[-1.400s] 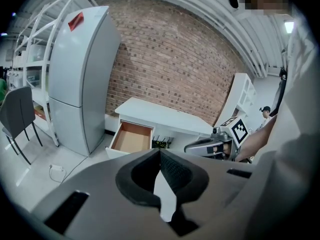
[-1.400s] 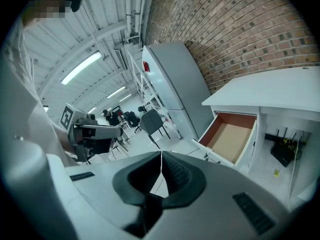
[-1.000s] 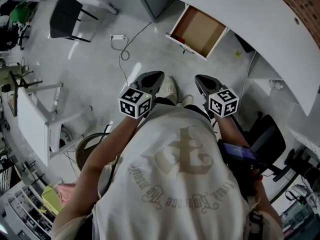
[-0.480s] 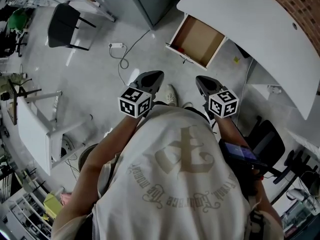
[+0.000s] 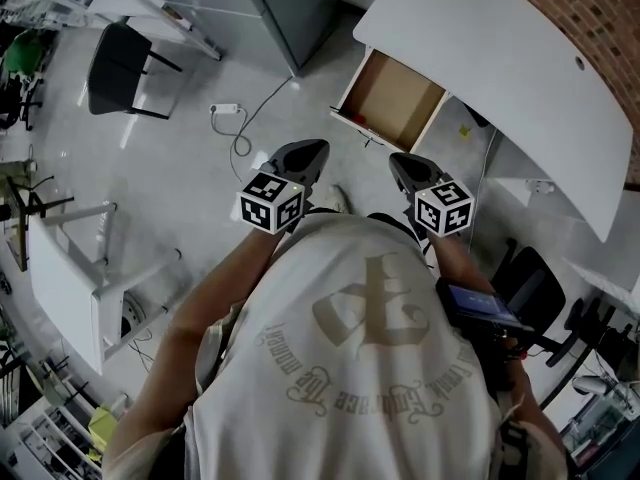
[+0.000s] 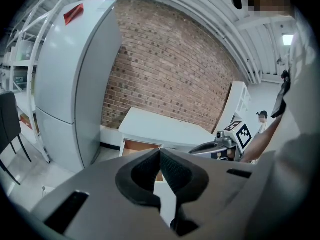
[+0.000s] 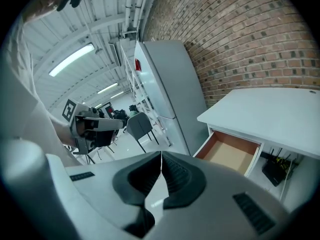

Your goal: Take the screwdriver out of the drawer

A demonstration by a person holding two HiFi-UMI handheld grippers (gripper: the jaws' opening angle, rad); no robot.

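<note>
Facing the open white drawer with brown wooden interior (image 5: 398,96), both tools empty
Left grey two-jaw gripper (image 6: 160,150) and right grey two-jaw gripper (image 7: 161,153): jaws pressed together, nothing between them, side by side, well apart from the drawer under the curved white desk (image 5: 500,58). The screwdriver cannot be made out; small reddish speck (image 5: 358,118) in the drawer's front corner

Lab or workshop room: bare brick wall (image 7: 240,39), ceiling strip light (image 7: 71,60), tall grey fridge (image 6: 75,84), white desk (image 5: 500,68), black chair (image 5: 115,58), cable (image 5: 245,128) across grey floor (image 5: 180,178)
</note>
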